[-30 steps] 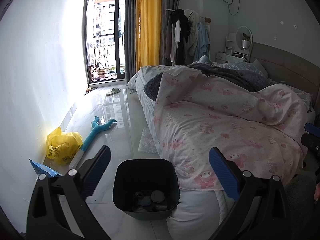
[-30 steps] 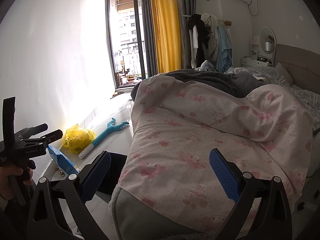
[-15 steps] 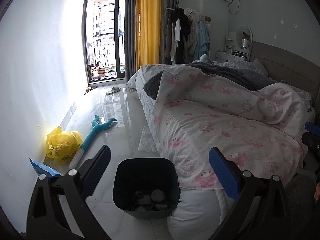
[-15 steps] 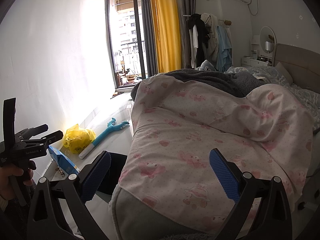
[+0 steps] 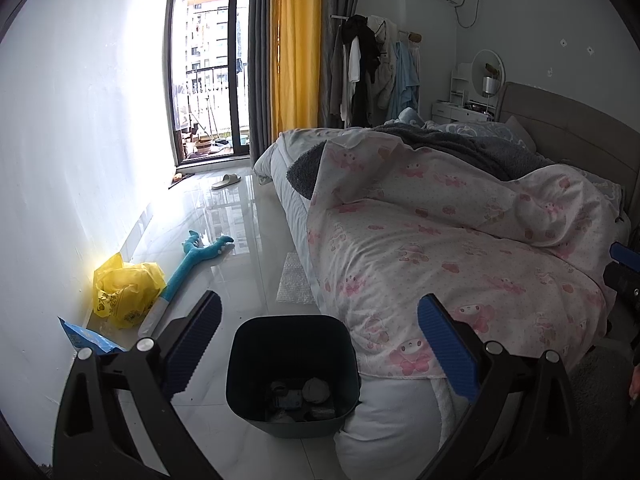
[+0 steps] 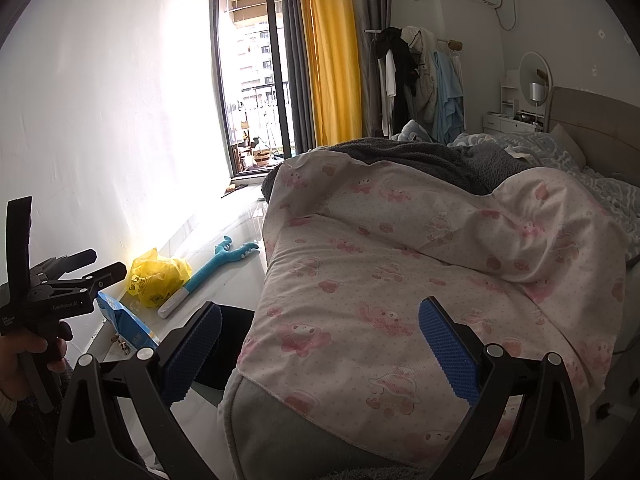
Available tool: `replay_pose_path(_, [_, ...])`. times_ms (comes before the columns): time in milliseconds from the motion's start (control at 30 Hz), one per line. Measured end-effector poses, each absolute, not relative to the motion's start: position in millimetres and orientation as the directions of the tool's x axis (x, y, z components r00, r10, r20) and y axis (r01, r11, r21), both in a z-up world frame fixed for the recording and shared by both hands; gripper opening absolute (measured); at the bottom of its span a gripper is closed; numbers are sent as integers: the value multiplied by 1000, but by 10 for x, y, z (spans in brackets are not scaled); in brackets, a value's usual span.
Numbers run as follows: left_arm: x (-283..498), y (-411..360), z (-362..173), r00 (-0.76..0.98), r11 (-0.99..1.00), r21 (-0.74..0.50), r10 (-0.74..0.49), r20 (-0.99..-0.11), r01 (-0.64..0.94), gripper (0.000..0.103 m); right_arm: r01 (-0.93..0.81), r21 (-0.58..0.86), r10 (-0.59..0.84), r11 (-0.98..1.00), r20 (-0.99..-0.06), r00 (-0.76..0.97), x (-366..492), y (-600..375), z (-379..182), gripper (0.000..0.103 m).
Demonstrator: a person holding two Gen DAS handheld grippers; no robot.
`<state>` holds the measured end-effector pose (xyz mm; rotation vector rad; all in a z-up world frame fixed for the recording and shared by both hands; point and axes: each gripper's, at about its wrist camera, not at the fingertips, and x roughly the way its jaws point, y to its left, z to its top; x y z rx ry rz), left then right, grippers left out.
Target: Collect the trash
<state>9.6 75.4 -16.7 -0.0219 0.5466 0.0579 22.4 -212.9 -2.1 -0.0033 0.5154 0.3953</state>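
Note:
My left gripper (image 5: 319, 302) is open and empty, hovering above a dark bin (image 5: 288, 319) that stands on the floor by the bed corner with a few scraps at its bottom. Against the left wall lie a crumpled yellow plastic bag (image 5: 126, 290) and a blue packet (image 5: 86, 336). A sheet of bubble wrap (image 5: 294, 280) lies beside the bed. My right gripper (image 6: 320, 308) is open and empty over the foot of the bed (image 6: 400, 280). Its view also shows the yellow bag (image 6: 158, 276), the blue packet (image 6: 124, 320), the half-hidden bin (image 6: 234, 340), and the left gripper (image 6: 109, 262) in a hand.
A blue plush toy (image 5: 192, 258) lies on the glossy floor near the yellow bag, with a slipper (image 5: 226, 181) farther off by the balcony door. The bed with its pink quilt (image 5: 440, 240) fills the right side. Clothes hang on a rack (image 5: 372, 72) at the back.
Both grippers stay open and hold almost still; the views shift only very slightly.

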Motion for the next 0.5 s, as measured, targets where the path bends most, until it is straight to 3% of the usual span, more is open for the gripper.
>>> replay_pose_path(500, [75, 760, -232, 850, 998, -9, 50, -524, -64, 100, -369, 96, 367, 925, -481, 796, 222, -2128, -17, 100])
